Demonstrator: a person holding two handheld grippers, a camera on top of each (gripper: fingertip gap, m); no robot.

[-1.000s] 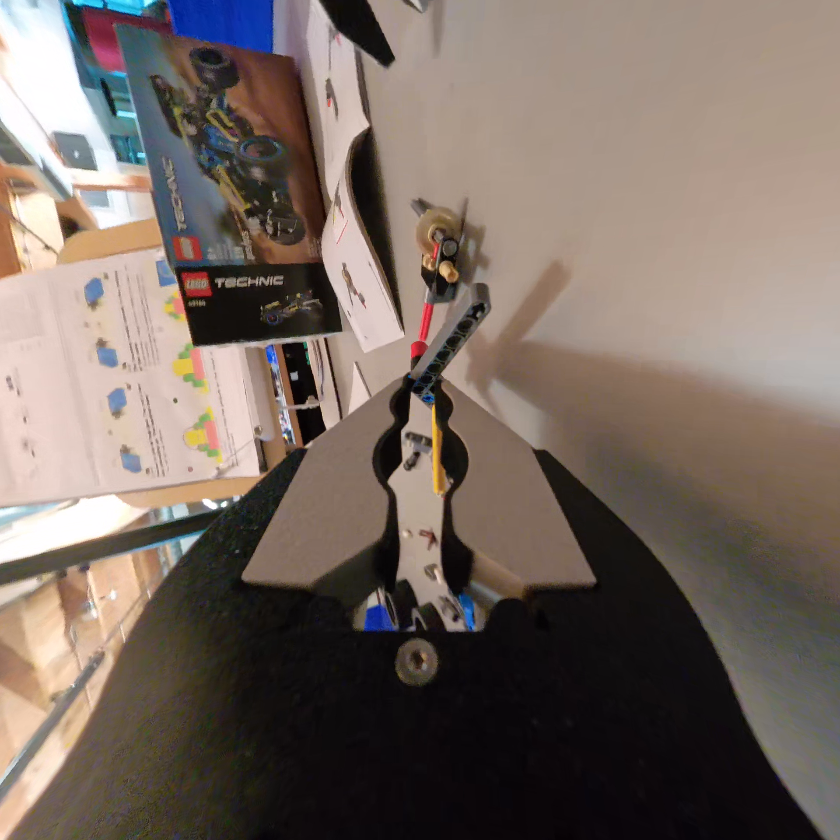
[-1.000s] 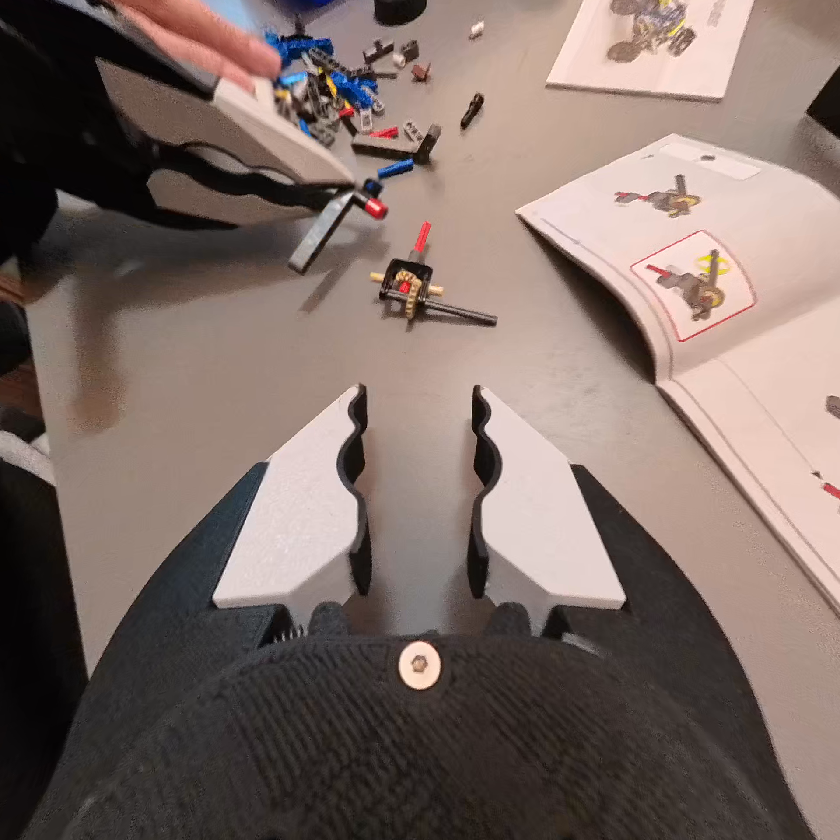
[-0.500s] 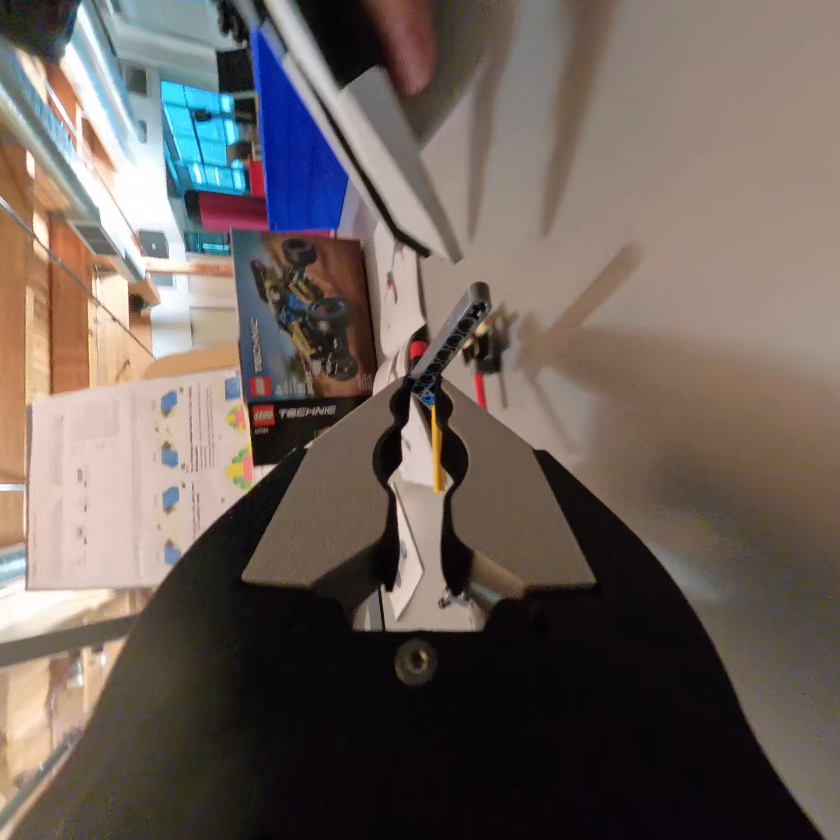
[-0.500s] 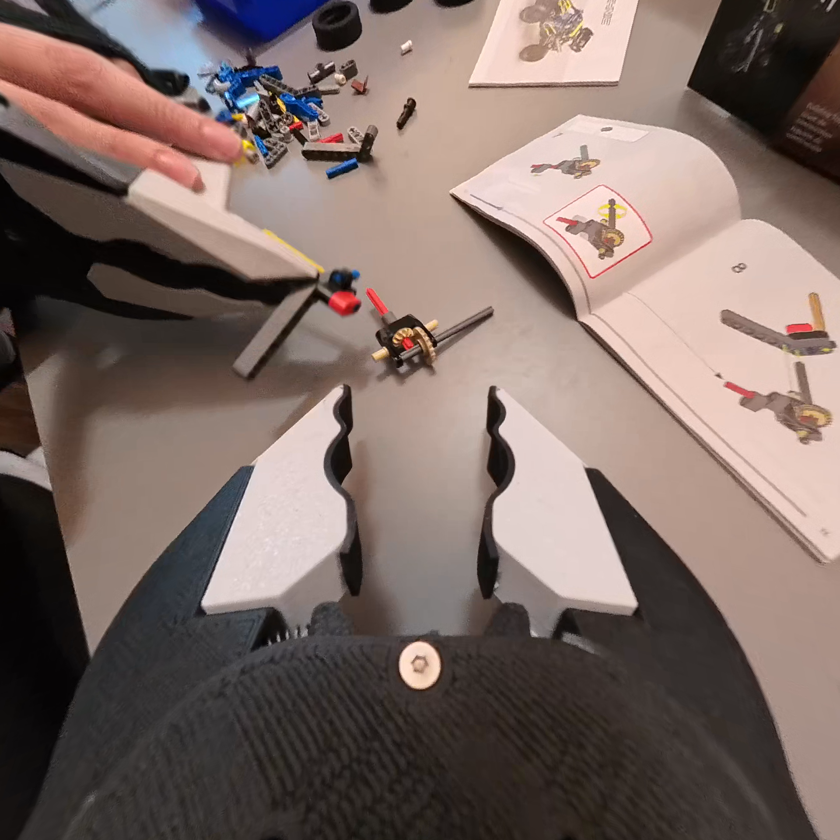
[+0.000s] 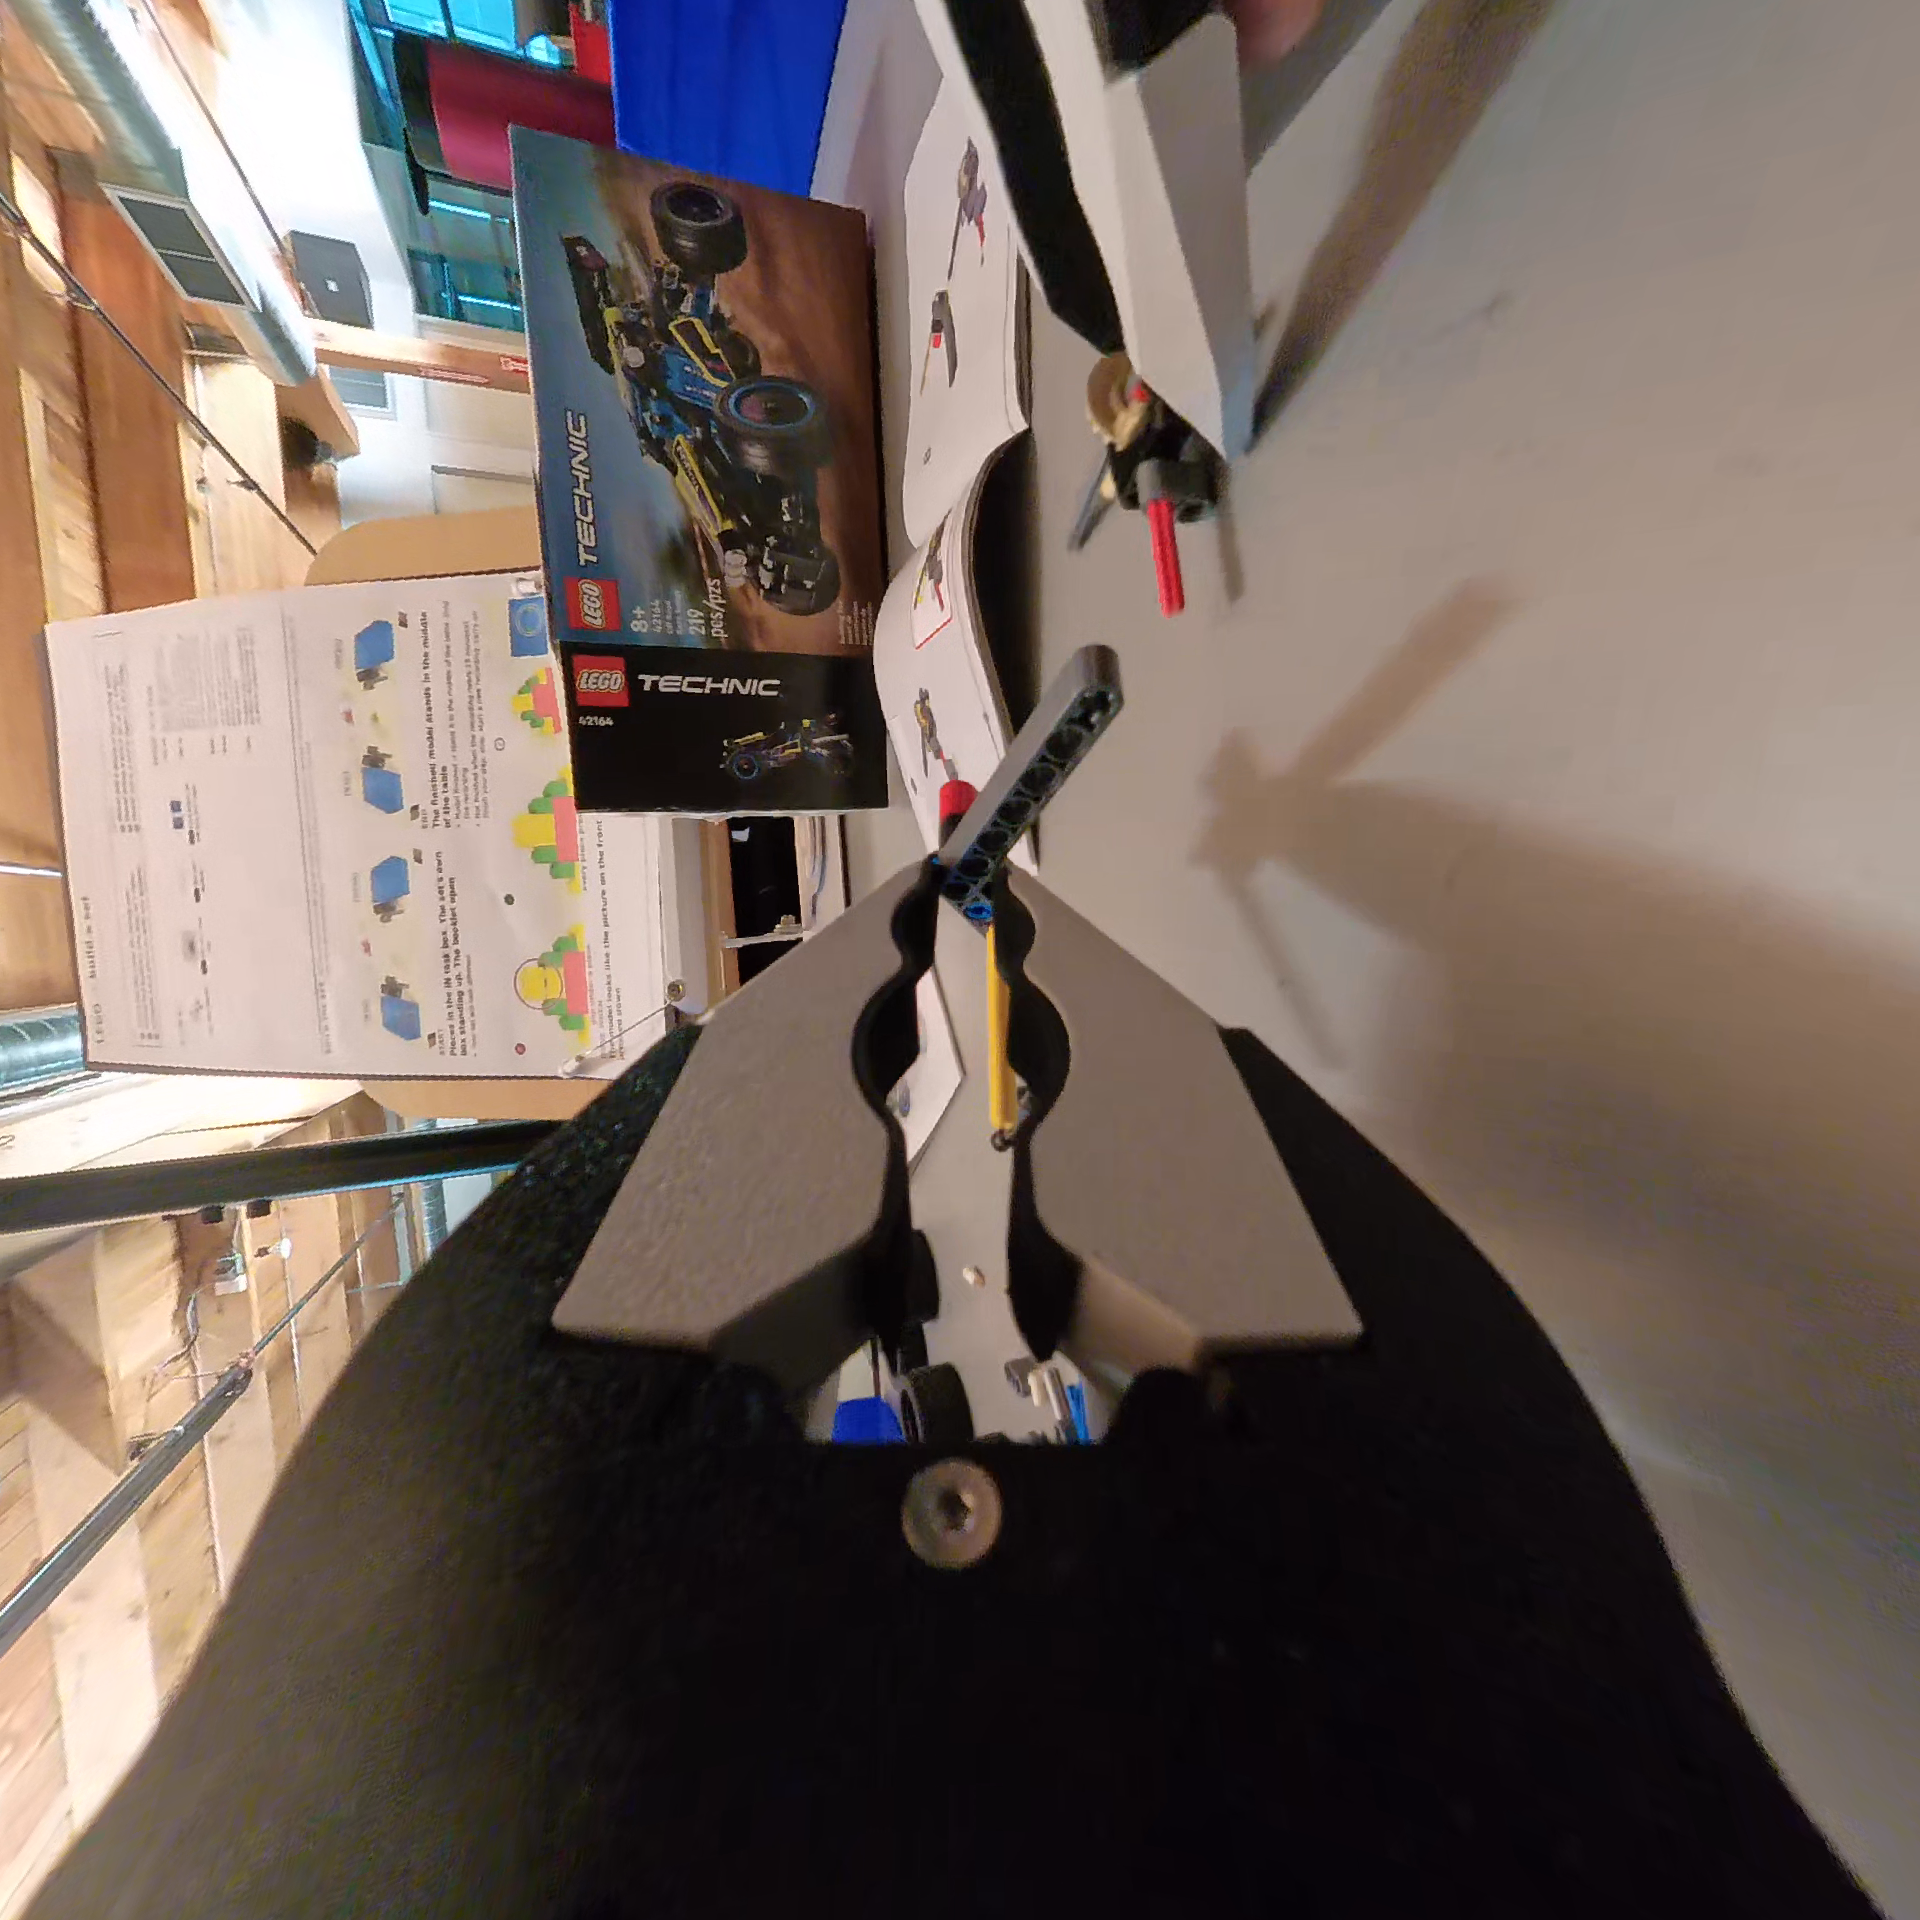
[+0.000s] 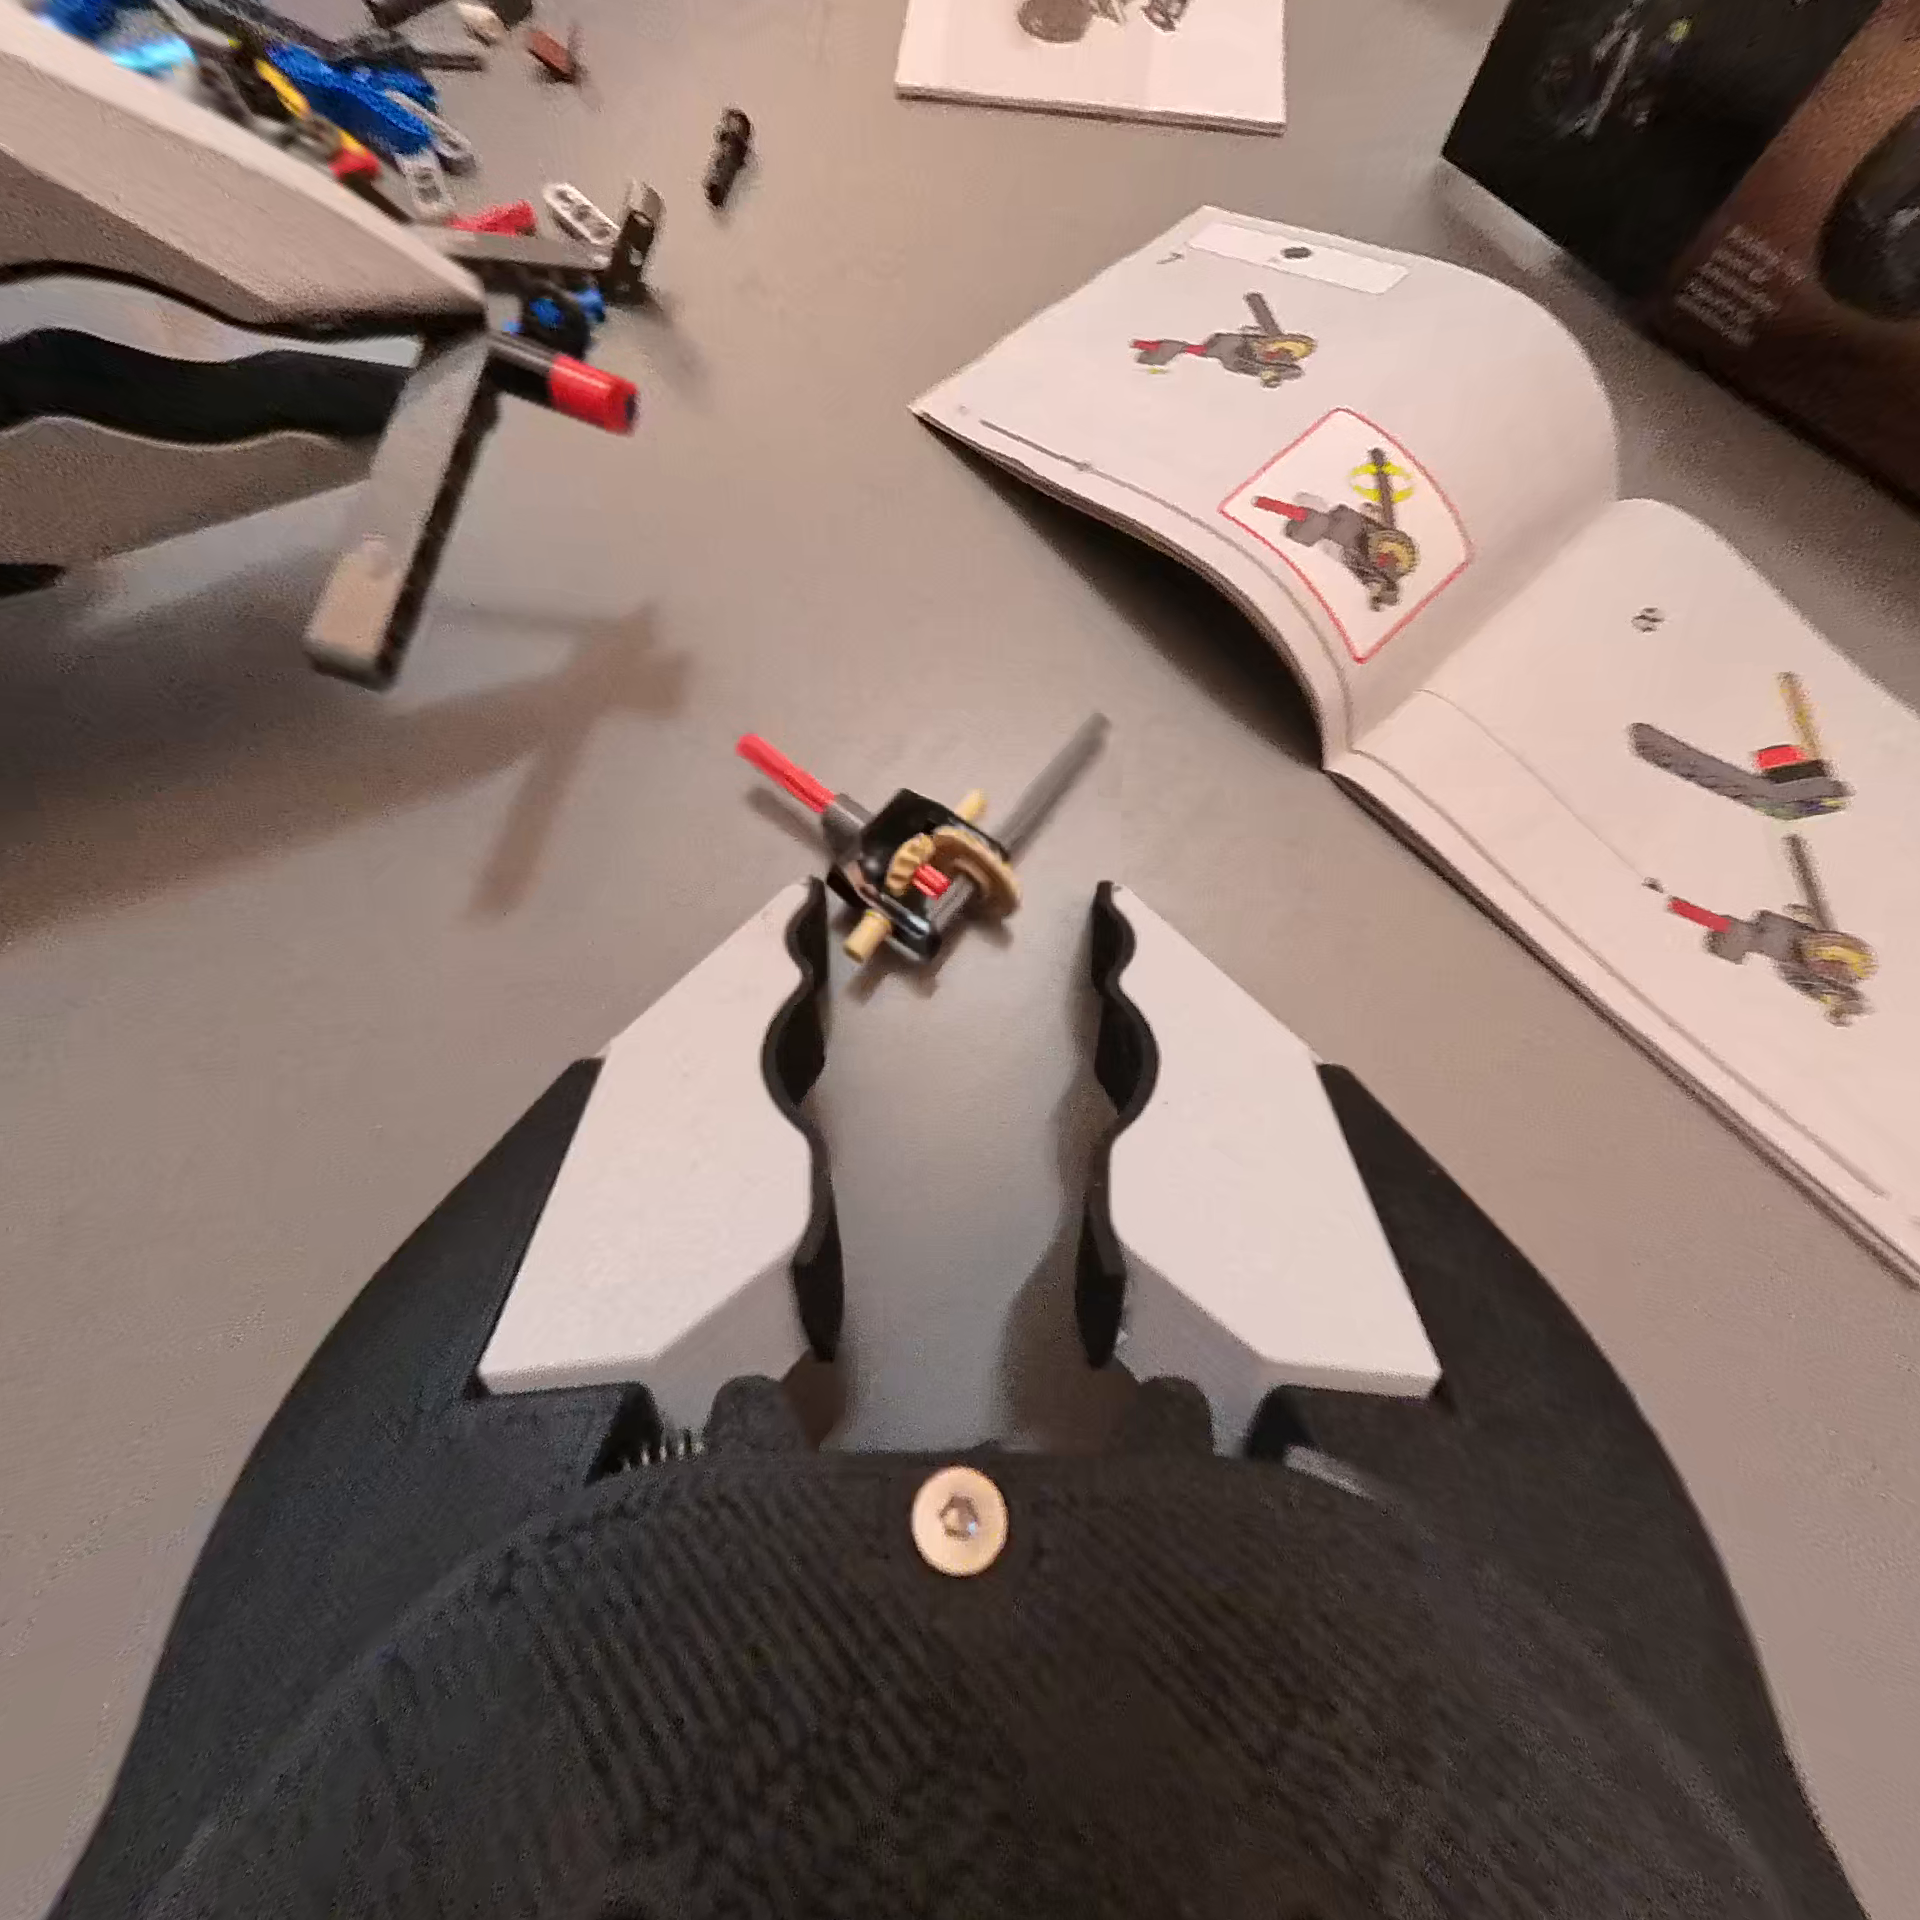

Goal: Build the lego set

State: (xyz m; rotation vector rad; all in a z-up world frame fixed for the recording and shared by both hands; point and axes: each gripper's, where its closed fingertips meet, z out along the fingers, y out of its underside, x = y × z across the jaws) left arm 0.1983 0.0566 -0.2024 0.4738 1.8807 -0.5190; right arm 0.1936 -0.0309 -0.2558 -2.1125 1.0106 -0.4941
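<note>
My left gripper (image 5: pixel 961 883) is shut on a grey beam (image 5: pixel 1039 769) that carries a blue pin, a red piece and a yellow axle, and holds it above the grey table (image 6: pixel 260 1039). It also shows in the right wrist view (image 6: pixel 457 322) at upper left, with the beam (image 6: pixel 416 499) hanging down. A small gear assembly (image 6: pixel 904 842) with a tan gear, black frame, red axle and grey axle lies on the table. My right gripper (image 6: pixel 951 904) is open, low over the table, its fingertips either side of the assembly's near end. The assembly (image 5: pixel 1143 457) also shows in the left wrist view.
An open instruction booklet (image 6: pixel 1455 582) lies to the right. The set's box (image 5: pixel 707 468) stands behind it. A pile of loose parts (image 6: pixel 416 125) lies at the far left, and a second leaflet (image 6: pixel 1091 52) at the far edge. Spacing between my two grippers at the tips: around 11 cm.
My right gripper has moved forward and down to the gear assembly, which now sits between its fingertips. My left gripper still holds the beam and has shifted a little.
</note>
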